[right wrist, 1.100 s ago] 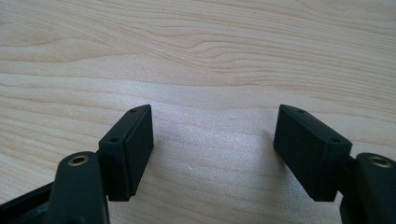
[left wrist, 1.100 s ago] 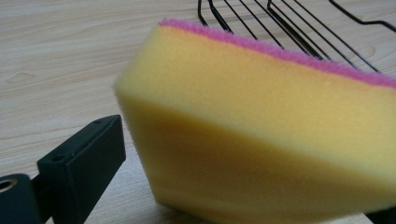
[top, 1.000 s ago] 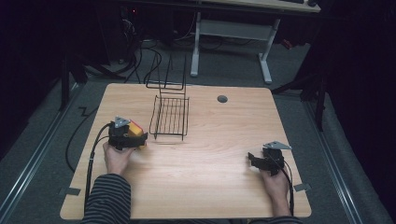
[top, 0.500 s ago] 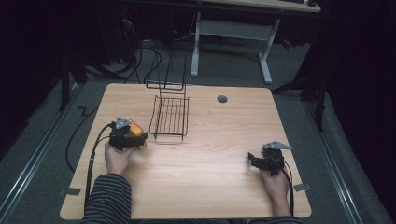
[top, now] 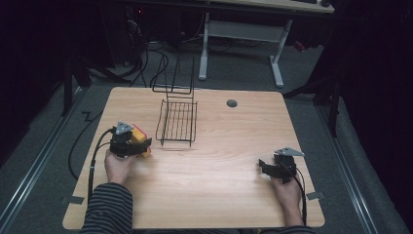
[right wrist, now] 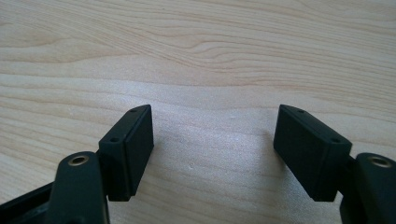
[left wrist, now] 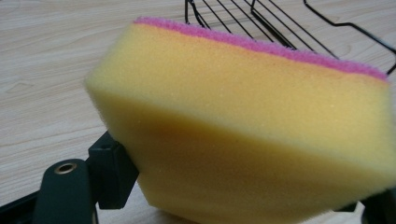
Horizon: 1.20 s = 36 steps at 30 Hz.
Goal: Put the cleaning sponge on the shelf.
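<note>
A black wire dish rack [top: 178, 122] stands on the far left part of the wooden table [top: 219, 195], its tall back frame rising at the far end. Just to the near left of it, the left gripper [top: 139, 146] holds a yellow sponge [top: 141, 144] with a pink scouring layer at the table's left side; the sponge sits close beside the rack's near left corner but apart from it. In the left gripper view the sponge [left wrist: 252, 140] bulges between the jaws, which have just been closing and now squeeze it from both sides, and the rack's wires [left wrist: 261, 23] lie right behind it. A round grey cable hole [top: 232, 103] sits in the table farther back, right of the rack. The right gripper [top: 267, 168] rests near the table's right edge, well apart from everything else; the right gripper view shows its jaws standing wide open over bare wood [right wrist: 210, 60] with nothing between them. Compared with a second ago, the sponge now sits pinched in the left jaws, while the rack and the right gripper lie where they were.
</note>
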Tool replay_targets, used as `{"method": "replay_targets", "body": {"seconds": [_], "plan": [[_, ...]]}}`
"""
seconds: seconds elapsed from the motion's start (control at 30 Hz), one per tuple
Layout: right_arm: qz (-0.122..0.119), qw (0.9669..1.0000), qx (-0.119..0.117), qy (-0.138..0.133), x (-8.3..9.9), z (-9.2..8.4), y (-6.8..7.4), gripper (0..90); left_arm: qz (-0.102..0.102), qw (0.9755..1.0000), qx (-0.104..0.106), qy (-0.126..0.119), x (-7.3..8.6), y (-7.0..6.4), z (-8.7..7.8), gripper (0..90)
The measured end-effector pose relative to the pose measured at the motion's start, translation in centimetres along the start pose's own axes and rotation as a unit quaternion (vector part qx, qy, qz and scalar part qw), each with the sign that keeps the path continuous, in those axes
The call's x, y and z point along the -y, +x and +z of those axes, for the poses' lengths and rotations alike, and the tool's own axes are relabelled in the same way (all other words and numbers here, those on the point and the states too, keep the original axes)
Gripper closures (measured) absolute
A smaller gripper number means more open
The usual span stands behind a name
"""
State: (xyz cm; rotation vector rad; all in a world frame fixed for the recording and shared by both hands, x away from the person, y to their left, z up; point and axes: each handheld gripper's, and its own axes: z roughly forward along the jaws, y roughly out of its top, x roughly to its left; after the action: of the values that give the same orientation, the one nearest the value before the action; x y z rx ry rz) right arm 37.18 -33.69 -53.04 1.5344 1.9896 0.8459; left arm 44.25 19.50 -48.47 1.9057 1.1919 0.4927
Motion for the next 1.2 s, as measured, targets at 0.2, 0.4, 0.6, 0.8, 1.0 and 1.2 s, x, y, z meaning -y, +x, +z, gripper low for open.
{"method": "replay_targets", "body": {"seconds": [0.2,0.4,0.6,0.8,1.0,1.2], "plan": [[-0.001,1.0000,-0.001,-0.001,0.0,0.0,0.0,29.0,0.001,0.9999,0.013,-0.001,-0.2,-0.2,-1.3,22.6],[-0.001,1.0000,0.000,0.000,0.0,0.0,0.0,29.0,-0.001,0.9996,0.023,-0.016,-0.5,-0.4,-2.8,22.7],[0.000,1.0000,0.000,0.000,0.0,0.0,0.0,29.0,0.005,0.9990,0.038,-0.023,-0.9,-1.0,-3.9,22.7],[-0.001,1.0000,0.000,0.000,0.0,0.0,0.0,29.0,0.023,0.9982,0.049,-0.025,-1.7,-2.1,-4.3,22.7],[0.000,1.0000,-0.001,0.000,0.0,0.0,0.0,28.9,0.026,0.9964,0.075,-0.032,-2.6,-2.9,-4.3,22.7],[0.000,1.0000,-0.001,0.000,0.0,0.0,0.0,28.9,0.033,0.9947,0.088,-0.042,-3.8,-3.6,-4.1,22.8]]}}
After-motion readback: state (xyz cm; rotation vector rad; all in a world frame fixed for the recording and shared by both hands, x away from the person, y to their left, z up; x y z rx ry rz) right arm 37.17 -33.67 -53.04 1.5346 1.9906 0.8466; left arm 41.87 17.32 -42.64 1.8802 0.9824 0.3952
